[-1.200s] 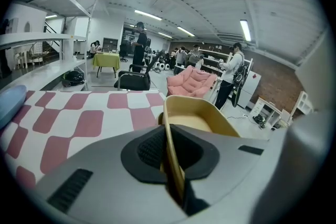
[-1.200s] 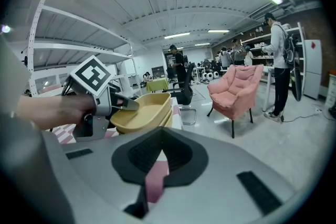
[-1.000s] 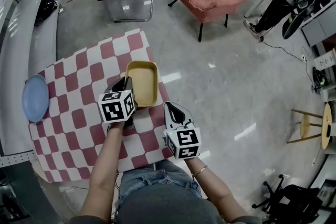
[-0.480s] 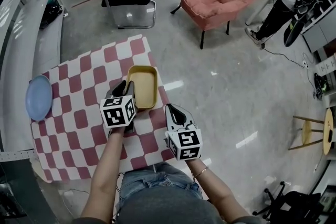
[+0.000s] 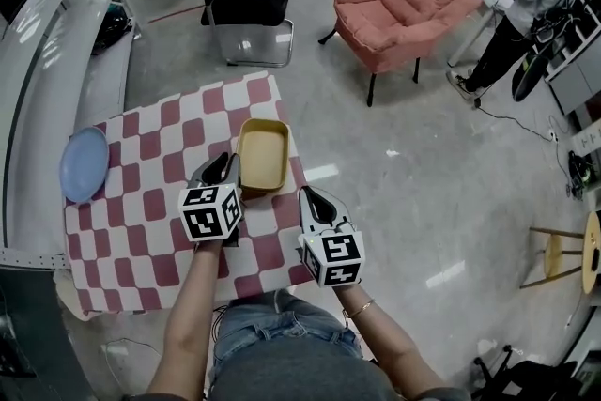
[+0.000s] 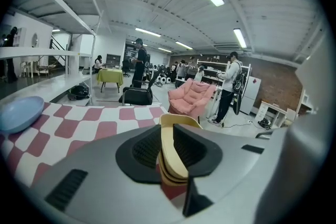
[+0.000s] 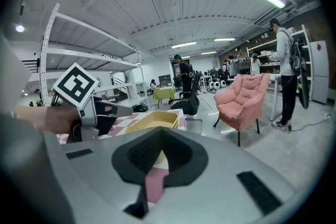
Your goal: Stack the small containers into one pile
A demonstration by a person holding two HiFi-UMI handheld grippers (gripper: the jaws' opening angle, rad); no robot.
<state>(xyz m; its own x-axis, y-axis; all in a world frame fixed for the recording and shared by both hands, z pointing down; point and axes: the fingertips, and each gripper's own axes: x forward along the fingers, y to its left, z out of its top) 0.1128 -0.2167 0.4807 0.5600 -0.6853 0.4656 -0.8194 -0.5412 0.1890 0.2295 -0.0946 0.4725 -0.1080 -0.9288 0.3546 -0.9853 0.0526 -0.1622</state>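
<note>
A stack of small yellow containers [image 5: 263, 155] sits near the right edge of the checkered table [image 5: 141, 202]. In the left gripper view its nested rims [image 6: 171, 157] run between the jaws. My left gripper [image 5: 228, 168] is shut on the stack's near left rim [image 6: 173, 149]. My right gripper [image 5: 314, 200] hovers to the right of the stack, just off the table's corner. Its jaws stand shut with nothing held [image 7: 156, 159]. The right gripper view shows the yellow stack [image 7: 152, 122] ahead and the left gripper's marker cube [image 7: 76, 86] on the left.
A blue plate [image 5: 84, 164] lies at the table's far left edge. A long white bench [image 5: 38, 80] runs along the left. Beyond the table stand a black chair [image 5: 252, 9] and a pink armchair [image 5: 399, 9]. A person [image 5: 526, 9] stands far right.
The head view has tilted, so the table sits lower in the picture. The left gripper stays on the yellow stack, and the right gripper keeps its place beside it.
</note>
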